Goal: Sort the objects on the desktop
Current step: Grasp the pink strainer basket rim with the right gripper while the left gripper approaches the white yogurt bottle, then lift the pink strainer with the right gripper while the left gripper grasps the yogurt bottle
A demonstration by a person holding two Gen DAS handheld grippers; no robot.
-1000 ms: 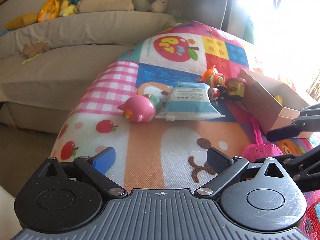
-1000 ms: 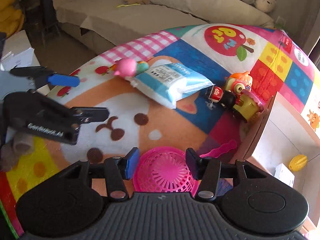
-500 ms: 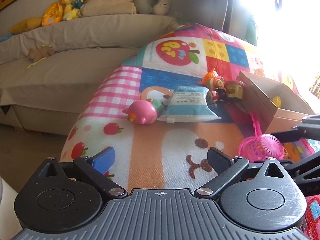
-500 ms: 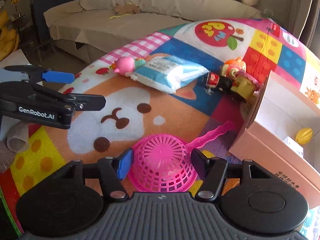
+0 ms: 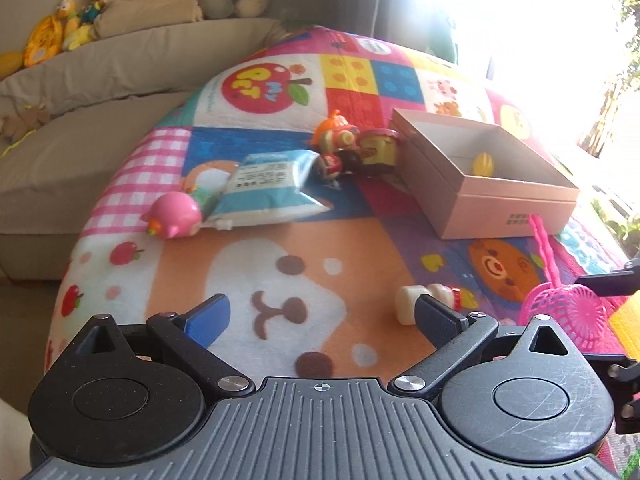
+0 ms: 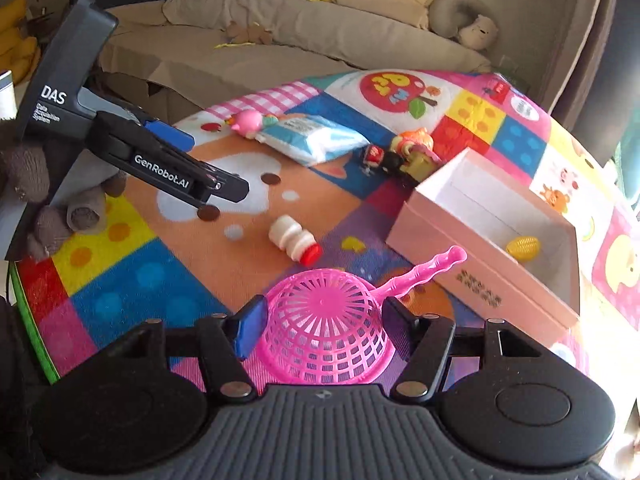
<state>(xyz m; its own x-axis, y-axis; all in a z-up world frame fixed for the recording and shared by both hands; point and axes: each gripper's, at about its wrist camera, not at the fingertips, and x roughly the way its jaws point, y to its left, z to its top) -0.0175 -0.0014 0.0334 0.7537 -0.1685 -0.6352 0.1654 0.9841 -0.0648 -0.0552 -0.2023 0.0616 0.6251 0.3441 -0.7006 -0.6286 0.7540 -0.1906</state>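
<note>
We saw a soft, matt fleece-like blanket (image 6: pixel 168 280) carrying everything. Near its front edge sat a glossy pink plastic strainer (image 6: pixel 324 332) with open lattice walls. The pink box (image 6: pixel 480 276) looked like smooth matt cardboard. The small white bottle (image 6: pixel 290 238) was smooth plastic with a shiny red cap. The blue-and-white pouch (image 5: pixel 266 188) had a slick, slightly crinkled film surface.

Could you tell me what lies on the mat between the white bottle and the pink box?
Nothing: in the right wrist view the mat is bare between the bottle and the box.
</note>
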